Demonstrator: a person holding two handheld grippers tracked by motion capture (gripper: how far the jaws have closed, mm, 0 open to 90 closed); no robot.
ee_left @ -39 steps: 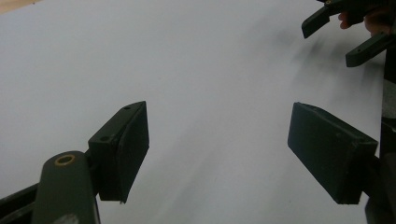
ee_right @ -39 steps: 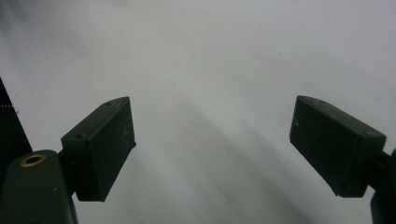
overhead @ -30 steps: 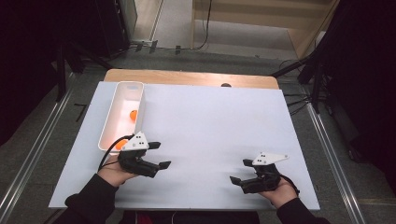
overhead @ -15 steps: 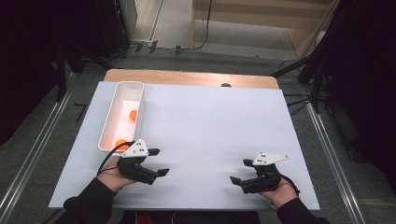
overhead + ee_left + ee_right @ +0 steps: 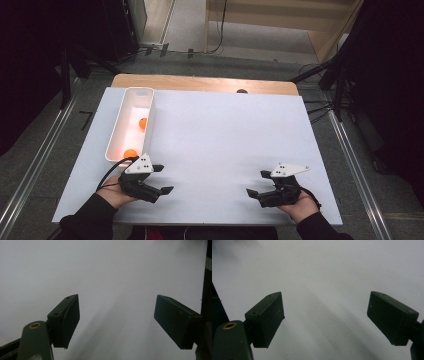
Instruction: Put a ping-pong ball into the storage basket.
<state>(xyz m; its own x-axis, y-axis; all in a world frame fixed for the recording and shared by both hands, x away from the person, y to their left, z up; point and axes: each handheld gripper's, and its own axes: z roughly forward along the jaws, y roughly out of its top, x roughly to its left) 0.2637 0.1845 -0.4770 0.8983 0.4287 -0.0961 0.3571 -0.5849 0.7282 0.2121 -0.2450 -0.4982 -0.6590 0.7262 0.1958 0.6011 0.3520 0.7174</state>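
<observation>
Tools [image 5: 161, 178] apart over white tabletop [image 5: 225, 145]

grippers: two, left gripper [image 5: 161, 178] lower left, right gripper [image 5: 256, 183] lower right, each with its jaws spread wide
hands: two, one per gripper
white bin [image 5: 116, 135]: just one, left of centre
orange balls: two, far ball [image 5: 143, 123] and near ball [image 5: 130, 153], both in the bin
white table [image 5: 225, 140]: one
</observation>
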